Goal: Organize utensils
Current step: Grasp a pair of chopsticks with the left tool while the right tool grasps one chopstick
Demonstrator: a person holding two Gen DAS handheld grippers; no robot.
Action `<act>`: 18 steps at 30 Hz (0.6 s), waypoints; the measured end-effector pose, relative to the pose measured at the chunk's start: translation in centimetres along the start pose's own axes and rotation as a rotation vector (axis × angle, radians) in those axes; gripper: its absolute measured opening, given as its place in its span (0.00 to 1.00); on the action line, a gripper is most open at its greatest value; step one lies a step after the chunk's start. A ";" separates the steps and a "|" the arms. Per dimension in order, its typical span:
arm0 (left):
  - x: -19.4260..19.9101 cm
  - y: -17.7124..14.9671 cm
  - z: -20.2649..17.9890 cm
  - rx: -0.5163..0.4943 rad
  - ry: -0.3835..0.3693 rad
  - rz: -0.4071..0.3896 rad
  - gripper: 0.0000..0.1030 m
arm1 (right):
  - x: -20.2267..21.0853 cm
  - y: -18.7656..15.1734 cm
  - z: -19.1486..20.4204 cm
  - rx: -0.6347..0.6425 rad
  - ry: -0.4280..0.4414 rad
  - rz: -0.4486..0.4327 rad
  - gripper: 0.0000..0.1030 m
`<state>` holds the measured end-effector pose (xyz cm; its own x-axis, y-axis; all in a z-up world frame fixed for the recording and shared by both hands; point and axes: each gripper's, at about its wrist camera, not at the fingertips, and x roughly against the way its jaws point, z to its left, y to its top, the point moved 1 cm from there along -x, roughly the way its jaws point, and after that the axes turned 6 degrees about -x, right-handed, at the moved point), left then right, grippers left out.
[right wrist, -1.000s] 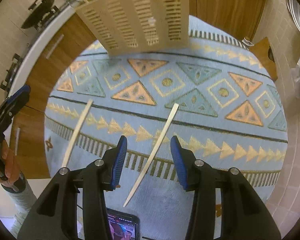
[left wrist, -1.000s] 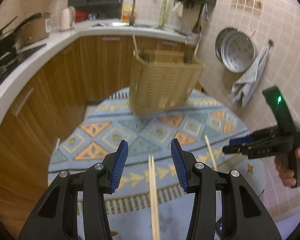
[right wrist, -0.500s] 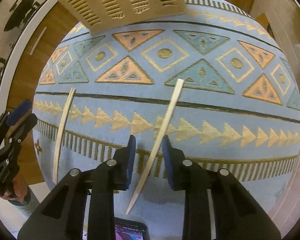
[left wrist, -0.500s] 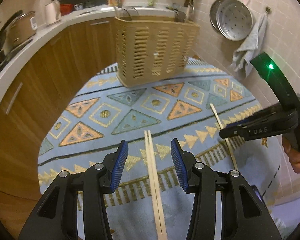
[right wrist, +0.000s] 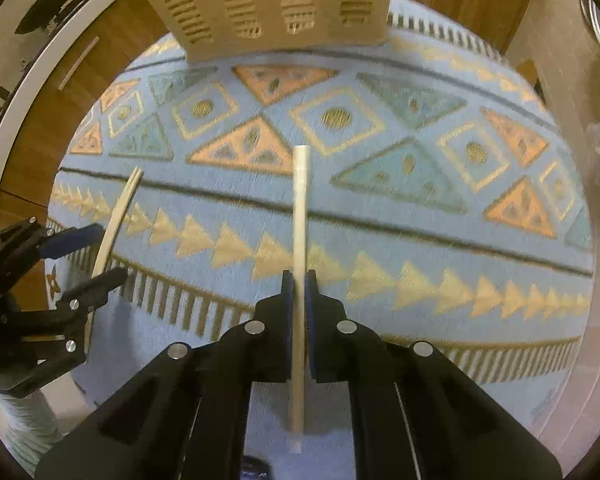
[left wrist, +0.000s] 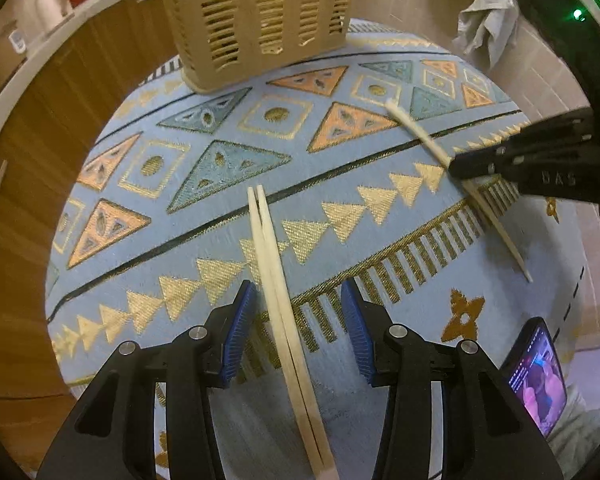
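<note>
While right gripper (right wrist: 299, 280) pinches a single chopstick (right wrist: 300, 216) over the rug (right wrist: 380, 208), left gripper (left wrist: 296, 308) is spread around the chopstick pair (left wrist: 274, 272); slotted basket (left wrist: 256, 12) stands far.

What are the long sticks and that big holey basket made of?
The chopsticks look like pale bamboo or light wood: matte, cream-colored, with no shine; another one sits in the right gripper. The basket looks like molded beige plastic, since its slots are even and sharply cut, though I can't be sure. The mat underneath looks like woven fabric with stitched gold triangles.
</note>
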<state>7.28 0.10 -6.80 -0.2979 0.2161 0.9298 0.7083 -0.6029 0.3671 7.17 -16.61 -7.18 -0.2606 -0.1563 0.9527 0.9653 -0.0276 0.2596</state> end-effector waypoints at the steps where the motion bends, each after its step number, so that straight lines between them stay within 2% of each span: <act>1: 0.0 0.2 0.1 0.005 0.001 0.012 0.37 | 0.1 0.4 -0.2 0.006 0.008 -0.005 0.04; 3: -0.1 0.5 0.2 -0.005 0.024 0.032 0.27 | 0.2 0.8 -0.5 0.009 0.013 -0.002 0.04; 4: -0.1 0.5 0.2 -0.013 0.040 0.039 0.17 | 0.2 1.0 -0.7 0.015 0.019 0.007 0.04; 5: -0.1 0.6 0.4 -0.009 0.044 0.041 0.12 | 0.2 1.1 -0.9 0.019 0.019 0.011 0.04; 9: 0.1 0.7 0.8 0.054 0.046 -0.010 0.10 | 0.6 0.9 -2.3 0.032 0.018 0.011 0.04; 14: 1.4 1.4 1.9 0.194 -0.015 -0.126 0.10 | 1.0 0.6 -4.4 0.037 -0.005 0.014 0.04; 18: 1.3 2.2 2.3 0.258 -0.012 -0.138 0.10 | 0.6 0.4 -5.3 0.044 -0.025 0.035 0.04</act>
<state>9.94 0.77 -4.72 -0.3958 0.2928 0.8704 0.8016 -0.3523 0.4831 7.52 -21.94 -7.34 -0.2277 -0.1315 0.9648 0.9724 0.0215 0.2325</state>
